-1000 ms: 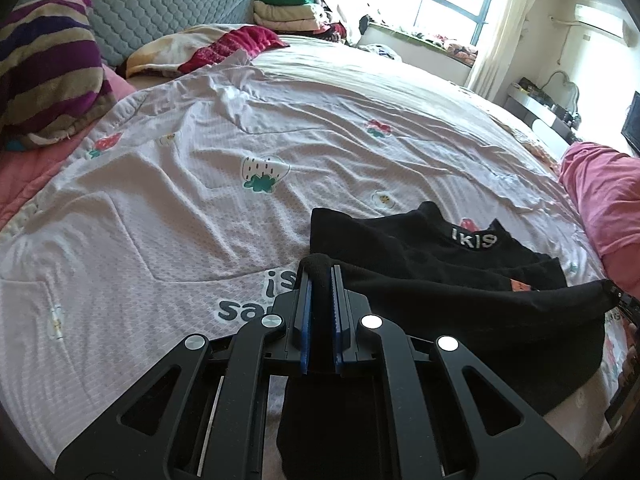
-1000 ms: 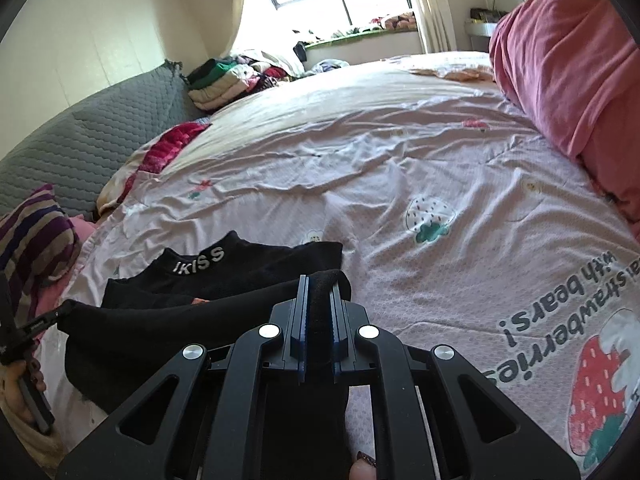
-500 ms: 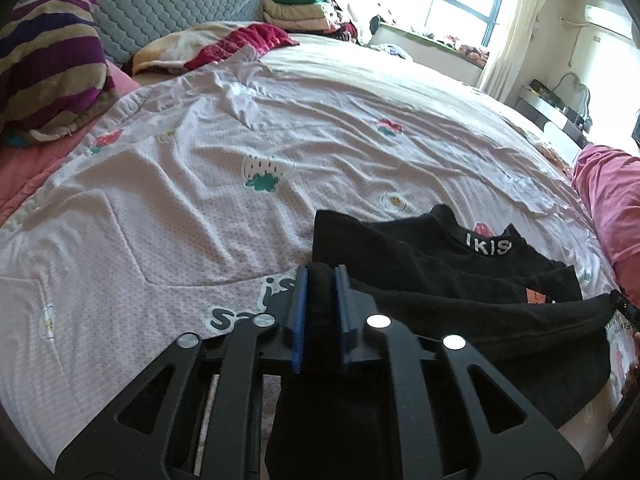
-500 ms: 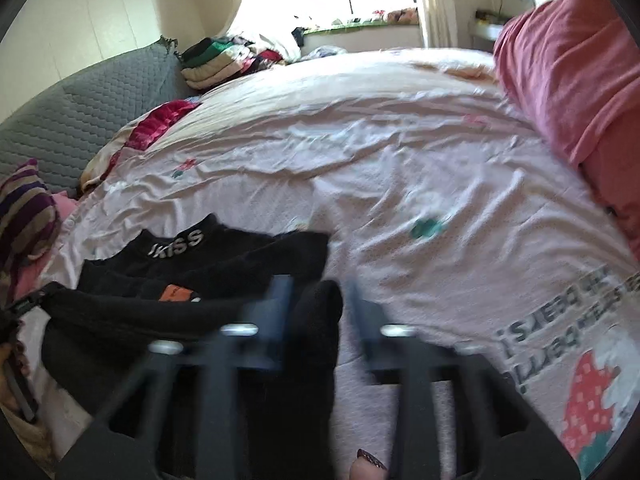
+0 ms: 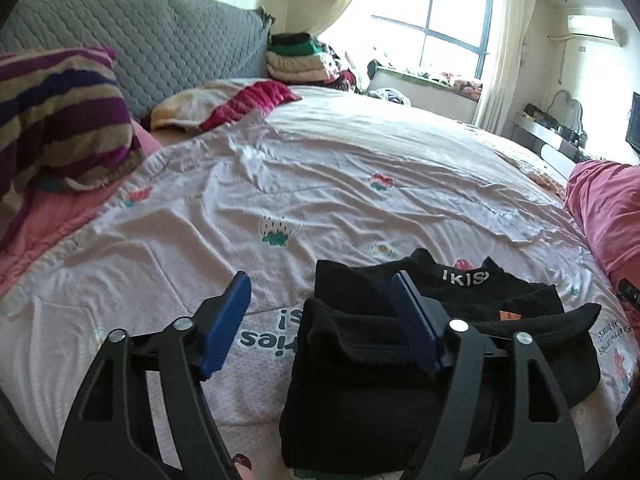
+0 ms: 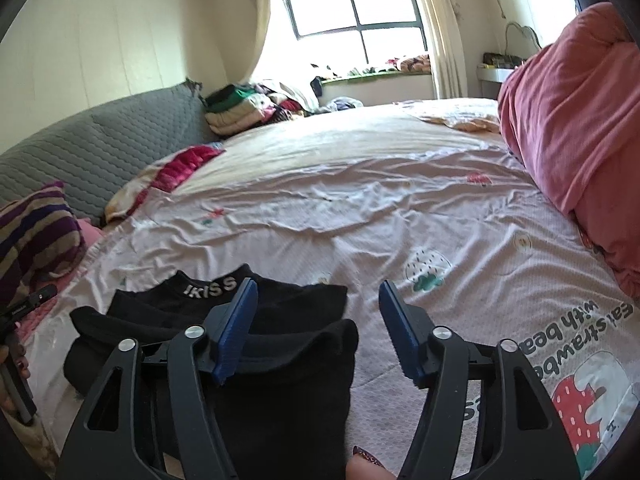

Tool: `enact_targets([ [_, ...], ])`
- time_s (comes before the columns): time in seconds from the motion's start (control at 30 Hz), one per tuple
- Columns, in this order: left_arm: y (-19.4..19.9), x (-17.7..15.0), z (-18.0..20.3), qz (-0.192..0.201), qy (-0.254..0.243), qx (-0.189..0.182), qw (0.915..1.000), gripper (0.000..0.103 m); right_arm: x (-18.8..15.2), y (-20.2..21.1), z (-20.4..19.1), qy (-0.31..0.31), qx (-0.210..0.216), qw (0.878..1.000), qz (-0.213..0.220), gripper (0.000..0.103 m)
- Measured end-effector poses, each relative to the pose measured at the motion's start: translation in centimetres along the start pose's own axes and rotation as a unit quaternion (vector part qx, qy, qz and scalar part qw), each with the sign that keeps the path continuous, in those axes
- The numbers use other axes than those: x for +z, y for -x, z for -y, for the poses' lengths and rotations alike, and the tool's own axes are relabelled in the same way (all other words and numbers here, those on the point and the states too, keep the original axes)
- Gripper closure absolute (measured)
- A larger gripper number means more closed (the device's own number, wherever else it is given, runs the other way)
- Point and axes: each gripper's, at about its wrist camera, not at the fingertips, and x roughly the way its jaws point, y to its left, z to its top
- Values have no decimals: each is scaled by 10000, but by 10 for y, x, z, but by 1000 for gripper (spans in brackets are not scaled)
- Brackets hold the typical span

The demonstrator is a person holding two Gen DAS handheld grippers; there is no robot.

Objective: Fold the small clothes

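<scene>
Black garment [image 5: 400,360] folded once, hem near its "IKISS" collar [image 5: 466,277]; left gripper [image 5: 320,316], right gripper [image 6: 318,326] just opened wide, empty; further folds likely remain.

We see bed [image 5: 320,168] under pale strawberry-print quilt [image 5: 192,240]. Black folded garment [image 5: 360,380] at 5 o'clock; striped pillow [image 5: 60,120] at 10; pink bedding [image 5: 608,216] at 3.
</scene>
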Motion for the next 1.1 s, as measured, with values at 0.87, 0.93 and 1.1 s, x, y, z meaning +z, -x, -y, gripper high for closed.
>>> enact_targets([
  [0.87,-6,-72,74,-978,-1221,-586,9859,76,-70,-13,-77,1648,293,9780,-1247,76],
  [0.93,-14,-77,77,-1031,-1325,-515,9845,76,-77,-18,-77,1646,232,9770,-1336,76],
  [1.1,-40,-84,78,-1215,-1488,-268,9810,76,-81,-37,-70,1547,25,9769,-1475,76],
])
